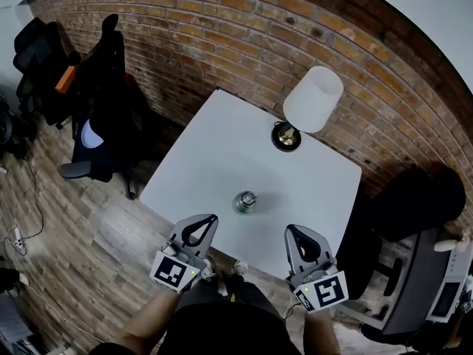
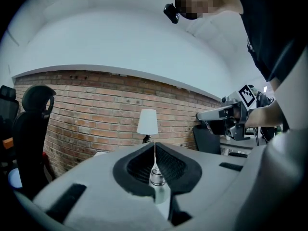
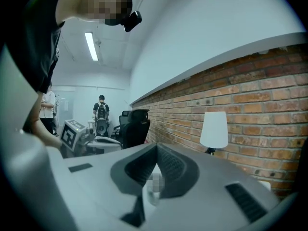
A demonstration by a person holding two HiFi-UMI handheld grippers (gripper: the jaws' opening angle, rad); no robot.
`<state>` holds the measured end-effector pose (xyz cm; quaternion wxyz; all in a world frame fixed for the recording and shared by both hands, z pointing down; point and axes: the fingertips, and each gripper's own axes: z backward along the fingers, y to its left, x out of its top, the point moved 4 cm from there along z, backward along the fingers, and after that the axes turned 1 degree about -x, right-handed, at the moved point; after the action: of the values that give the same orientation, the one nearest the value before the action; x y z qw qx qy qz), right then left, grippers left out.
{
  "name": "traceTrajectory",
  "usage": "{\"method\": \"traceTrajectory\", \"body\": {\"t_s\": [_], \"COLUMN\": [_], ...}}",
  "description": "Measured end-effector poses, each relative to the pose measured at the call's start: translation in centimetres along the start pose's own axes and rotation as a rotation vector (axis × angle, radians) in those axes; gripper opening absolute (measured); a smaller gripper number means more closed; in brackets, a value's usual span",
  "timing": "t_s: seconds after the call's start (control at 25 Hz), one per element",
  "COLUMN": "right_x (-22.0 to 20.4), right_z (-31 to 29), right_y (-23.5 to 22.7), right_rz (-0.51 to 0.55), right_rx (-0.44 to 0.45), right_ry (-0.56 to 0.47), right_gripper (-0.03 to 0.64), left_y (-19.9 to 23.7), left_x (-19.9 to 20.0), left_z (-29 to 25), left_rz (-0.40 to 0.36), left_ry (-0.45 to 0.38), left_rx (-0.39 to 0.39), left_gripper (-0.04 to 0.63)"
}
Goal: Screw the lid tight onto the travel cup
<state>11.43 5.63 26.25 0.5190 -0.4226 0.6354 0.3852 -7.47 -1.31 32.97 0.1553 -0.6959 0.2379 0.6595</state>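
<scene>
Left claw [image 1: 210,219], right claw [image 1: 290,231] both closed, empty (near table [image 1: 222,146] edge); travel cup [image 1: 246,200] ahead, between them, untouched.

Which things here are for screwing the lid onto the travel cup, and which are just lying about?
For the job: travel cup, lid on it, left tool, right tool, both shut, empty.
Lying about: lamp, black office chair.

Travel cup [image 2: 157,179] beyond closed fingers [image 2: 134,166]

Left gripper [image 1: 211,220] and right gripper [image 1: 290,231]: jaws pressed together
Both were held side by side, apart, on outstretched forearms, pointing away from the body
</scene>
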Motion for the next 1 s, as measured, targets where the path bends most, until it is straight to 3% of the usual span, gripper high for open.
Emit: {"method": "traceTrajectory", "body": {"t_s": [0.2, 0.44, 0.52, 0.72, 0.88, 1.0], "right_x": [-2.0, -5.1, -6.2, -9.1, -11.5, -12.7], "right_z": [-1.8, -4.5, -5.4, -7.8, -9.7, -11.2], "right_y": [-1.2, -1.3, -1.3, -1.7, -1.1, -0.7], "right_rz": [0.009, 0.057, 0.053, 0.014, 0.010, 0.034], "right_rx": [0.029, 0.115, 0.146, 0.186, 0.297, 0.356], "right_ry": [0.035, 0.069, 0.080, 0.120, 0.152, 0.155], "right_gripper": [0.014, 0.015, 0.040, 0.124, 0.180, 0.218], "left_y": [0.1, 0.2, 0.1, 0.5, 0.9, 1.1], "left_x": [-3.4, -8.6, -10.6, -14.0, -15.5, -16.4], "left_z": [-1.9, -3.6, -4.3, -7.4, -9.1, -10.0], "left_rz": [0.064, 0.074, 0.066, 0.050, 0.056, 0.037], "left_ry": [0.044, 0.107, 0.129, 0.150, 0.128, 0.121], "left_rx": [-0.035, -0.072, -0.087, -0.122, -0.154, -0.173], "left_gripper": [0.028, 0.040, 0.126, 0.183, 0.282, 0.314]}}
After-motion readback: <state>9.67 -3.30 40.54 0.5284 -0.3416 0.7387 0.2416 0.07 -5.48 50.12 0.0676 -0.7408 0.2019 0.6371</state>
